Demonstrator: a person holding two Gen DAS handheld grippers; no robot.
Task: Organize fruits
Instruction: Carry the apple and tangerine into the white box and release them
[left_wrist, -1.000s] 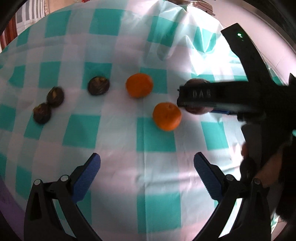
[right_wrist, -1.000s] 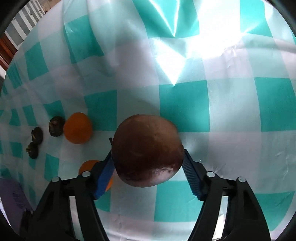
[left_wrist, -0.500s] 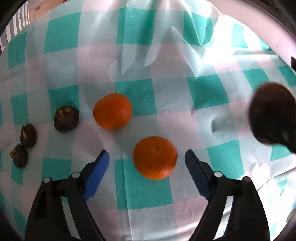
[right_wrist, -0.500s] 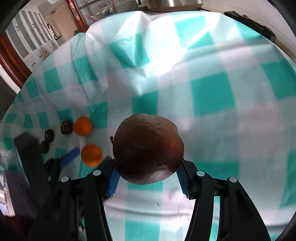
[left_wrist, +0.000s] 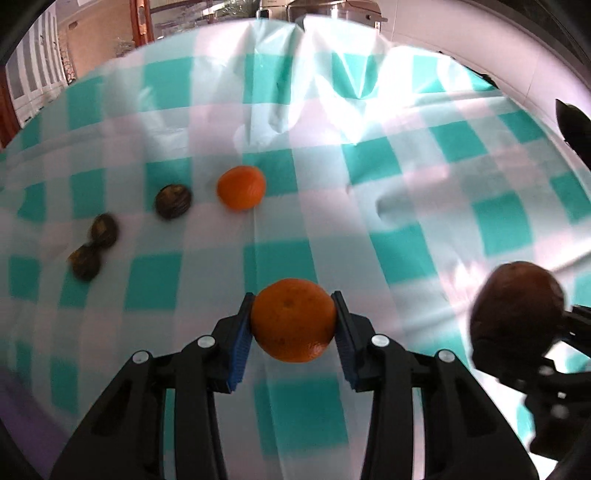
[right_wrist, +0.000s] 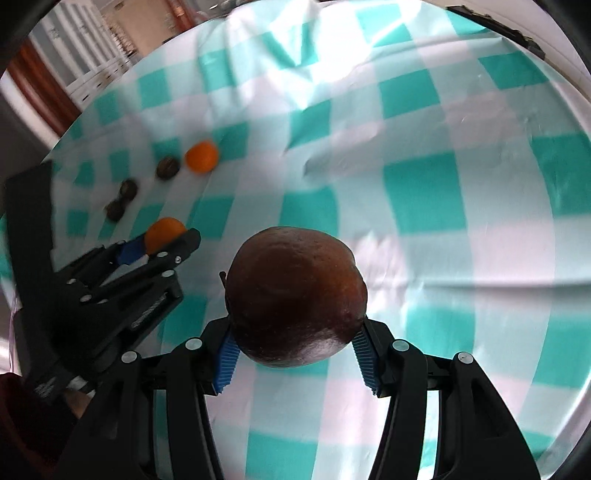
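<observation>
Left gripper (left_wrist: 293, 321) clamped on near orange (left_wrist: 293, 320): blue pads (left_wrist: 238, 345) pressing both flanks, jaws just closed in from wide open, fruit now between them and lifted slightly off the checked tablecloth (left_wrist: 406, 192). Same grip seen from right wrist view at left edge, orange (right_wrist: 164, 232) poking out past black fingers of left gripper (right_wrist: 162, 240).

Right gripper (right_wrist: 295, 350) partly open but gripping large dark brown round fruit (right_wrist: 295, 295), pads (right_wrist: 225, 354) against its lower sides, fruit filling the gap. Held above cloth, not touching it. In left wrist view the same brown fruit (left_wrist: 517, 306) sits to the right of the held orange, well apart, with right gripper (left_wrist: 532, 332) body behind it; blurred.

Relative to the held orange:
- second orange (left_wrist: 241, 187) farther up the cloth, slightly left, resting on the cloth.
- small dark fruit (left_wrist: 173, 201) just beside the second orange, on its left.
- two more small dark fruits (left_wrist: 105, 233) (left_wrist: 85, 264) farther left, touching each other, near cloth's left side.

Metal pot (left_wrist: 332, 9) beyond far edge of cloth, top of frame. Cloth wrinkled toward far side, glare patch up right of the held orange.
</observation>
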